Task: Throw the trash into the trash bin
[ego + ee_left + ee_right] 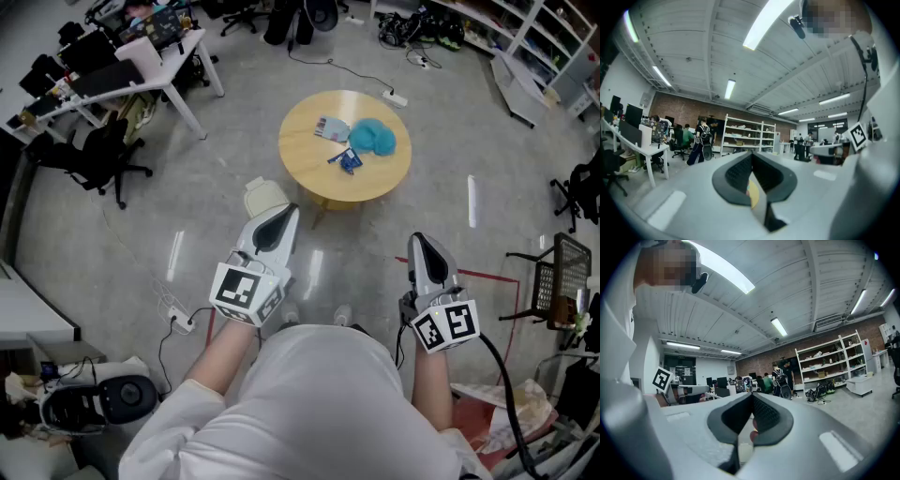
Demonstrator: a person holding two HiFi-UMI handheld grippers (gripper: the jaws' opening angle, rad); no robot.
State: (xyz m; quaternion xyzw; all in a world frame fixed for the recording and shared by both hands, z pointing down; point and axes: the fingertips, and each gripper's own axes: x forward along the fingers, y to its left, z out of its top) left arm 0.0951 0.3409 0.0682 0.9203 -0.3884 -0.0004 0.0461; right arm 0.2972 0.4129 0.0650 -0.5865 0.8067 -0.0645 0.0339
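The left tongs (751, 157) point level, their jaws closed together with nothing gripped. Beyond them, white shelves (745, 136) stand against a brick wall (679, 110). People (702, 140) gather near a white table (649, 151) at left, with strip lights (764, 21) overhead.

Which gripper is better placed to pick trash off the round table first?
Probably left: the left gripper sits nearer the round table in the head view than the right gripper. Both are shut and empty.

1 round table (305, 164) bears 3 pieces of trash: 1 teal wad (373, 138), 1 blue wrapper (348, 160), 1 pale packet (330, 127); 1 pale bin (264, 197) on the floor near it; 2 grippers: left gripper (284, 217), right gripper (423, 244)
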